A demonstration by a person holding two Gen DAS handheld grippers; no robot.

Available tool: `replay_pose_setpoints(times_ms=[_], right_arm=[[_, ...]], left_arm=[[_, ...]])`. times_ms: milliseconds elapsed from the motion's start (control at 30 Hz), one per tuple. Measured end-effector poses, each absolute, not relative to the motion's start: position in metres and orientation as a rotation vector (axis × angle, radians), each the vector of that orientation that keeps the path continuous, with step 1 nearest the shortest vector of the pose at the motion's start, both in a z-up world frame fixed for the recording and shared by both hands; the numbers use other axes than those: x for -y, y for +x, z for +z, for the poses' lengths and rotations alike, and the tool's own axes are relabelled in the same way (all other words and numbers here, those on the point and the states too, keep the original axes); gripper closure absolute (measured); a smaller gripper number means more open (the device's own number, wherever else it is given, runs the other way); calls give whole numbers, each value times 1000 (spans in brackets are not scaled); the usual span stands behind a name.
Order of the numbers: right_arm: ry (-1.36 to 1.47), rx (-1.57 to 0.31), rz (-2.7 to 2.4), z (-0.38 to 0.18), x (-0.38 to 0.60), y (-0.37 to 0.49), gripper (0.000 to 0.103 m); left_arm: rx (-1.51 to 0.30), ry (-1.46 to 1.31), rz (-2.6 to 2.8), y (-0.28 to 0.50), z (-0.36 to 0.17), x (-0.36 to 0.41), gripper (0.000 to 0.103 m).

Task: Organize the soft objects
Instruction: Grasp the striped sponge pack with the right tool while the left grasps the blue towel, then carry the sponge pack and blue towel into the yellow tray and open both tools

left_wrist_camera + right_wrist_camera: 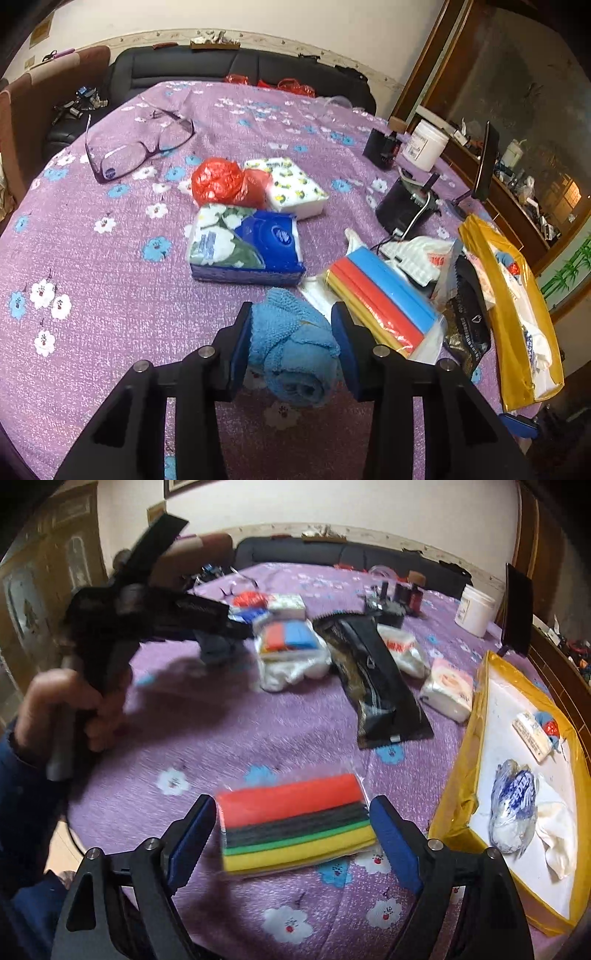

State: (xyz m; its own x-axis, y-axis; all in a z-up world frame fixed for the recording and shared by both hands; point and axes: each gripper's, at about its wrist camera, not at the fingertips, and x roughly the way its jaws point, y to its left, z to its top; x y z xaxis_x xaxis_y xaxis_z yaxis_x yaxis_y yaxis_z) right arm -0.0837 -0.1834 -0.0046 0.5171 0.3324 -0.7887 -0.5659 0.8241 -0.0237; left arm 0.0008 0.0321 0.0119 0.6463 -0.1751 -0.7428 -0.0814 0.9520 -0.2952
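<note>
Right tool (293, 834) wide open, straddling without touching striped sponge pack (293, 829) lying crosswise at lower centre on purple surface (184, 746); left tool (291, 341) clamped on blue towel (295, 343).

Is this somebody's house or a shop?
Most likely a home's living room: a dark sofa stands behind a table with a purple flowered cloth, and eyeglasses and tissue packs lie about.
</note>
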Motion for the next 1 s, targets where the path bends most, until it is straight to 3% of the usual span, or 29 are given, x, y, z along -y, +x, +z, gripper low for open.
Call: replay_pose_setpoints(times_ms=[500, 1000], right_arm=[[-123, -737, 531, 30, 207, -83, 17], [48, -709, 438, 50, 258, -73, 17]], left_arm=[[-753, -323, -116, -15, 29, -27, 63], [-764, -283, -220, -21, 46, 11, 63]])
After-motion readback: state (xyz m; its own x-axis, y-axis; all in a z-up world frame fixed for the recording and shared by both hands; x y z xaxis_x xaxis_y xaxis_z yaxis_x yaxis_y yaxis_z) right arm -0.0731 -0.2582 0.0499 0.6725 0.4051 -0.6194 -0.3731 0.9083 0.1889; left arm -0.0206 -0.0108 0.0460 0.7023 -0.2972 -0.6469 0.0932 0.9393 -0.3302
